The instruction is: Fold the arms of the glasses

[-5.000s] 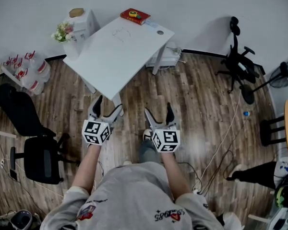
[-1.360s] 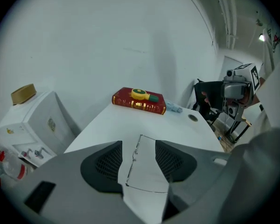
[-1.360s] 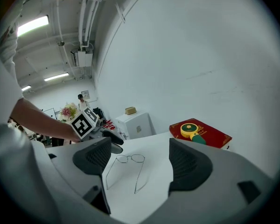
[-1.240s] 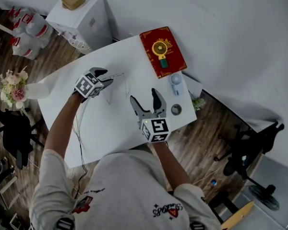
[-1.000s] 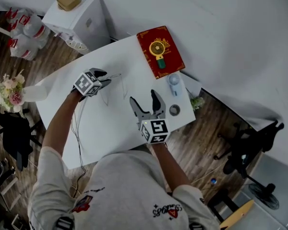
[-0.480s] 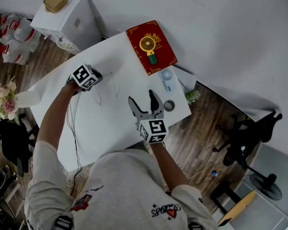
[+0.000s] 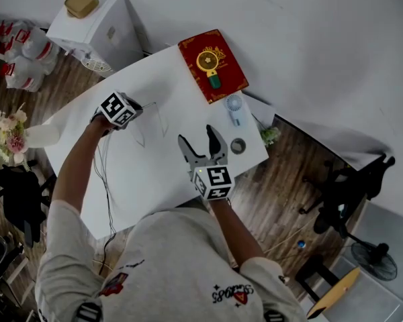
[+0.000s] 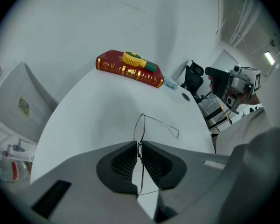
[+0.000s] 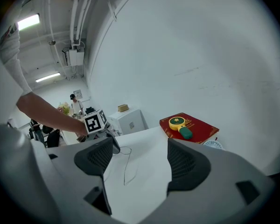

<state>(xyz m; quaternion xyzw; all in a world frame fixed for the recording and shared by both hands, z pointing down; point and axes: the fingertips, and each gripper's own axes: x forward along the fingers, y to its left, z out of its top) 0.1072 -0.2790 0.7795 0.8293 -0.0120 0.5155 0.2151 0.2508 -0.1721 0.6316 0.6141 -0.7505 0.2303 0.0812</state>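
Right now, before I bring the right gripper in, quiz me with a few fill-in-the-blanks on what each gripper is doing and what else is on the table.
1. The left gripper is ____ on the glasses.
2. The right gripper has its jaws apart and holds ____.
3. The book at the table's far edge is ____ in colour.

Missing words: shut; nothing; red.
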